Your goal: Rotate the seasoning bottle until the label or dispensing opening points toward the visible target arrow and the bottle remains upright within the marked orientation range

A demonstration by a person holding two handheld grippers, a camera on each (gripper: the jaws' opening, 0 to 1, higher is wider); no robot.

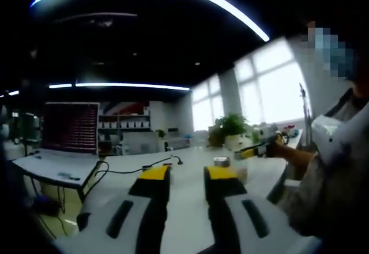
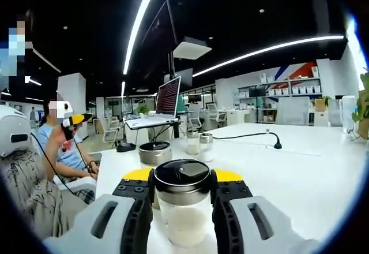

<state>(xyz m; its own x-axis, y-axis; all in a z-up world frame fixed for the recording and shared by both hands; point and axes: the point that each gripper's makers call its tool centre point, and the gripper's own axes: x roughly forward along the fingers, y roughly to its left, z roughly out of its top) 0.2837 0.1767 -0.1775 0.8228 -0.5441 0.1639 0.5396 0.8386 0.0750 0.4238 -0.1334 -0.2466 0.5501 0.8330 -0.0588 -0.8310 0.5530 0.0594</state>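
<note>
Table (image 2: 323,167): white, broad, carrying everything below.
Right gripper (image 2: 183,187): jaws closed against both sides of seasoning bottle.
Left gripper (image 1: 187,179): raised over table, jaws parted, holding nothing.
Seasoning bottle (image 2: 183,208): upright, clear, black cap, white powder inside.
Second jar (image 2: 154,153): silver-lidded, just behind.
</note>
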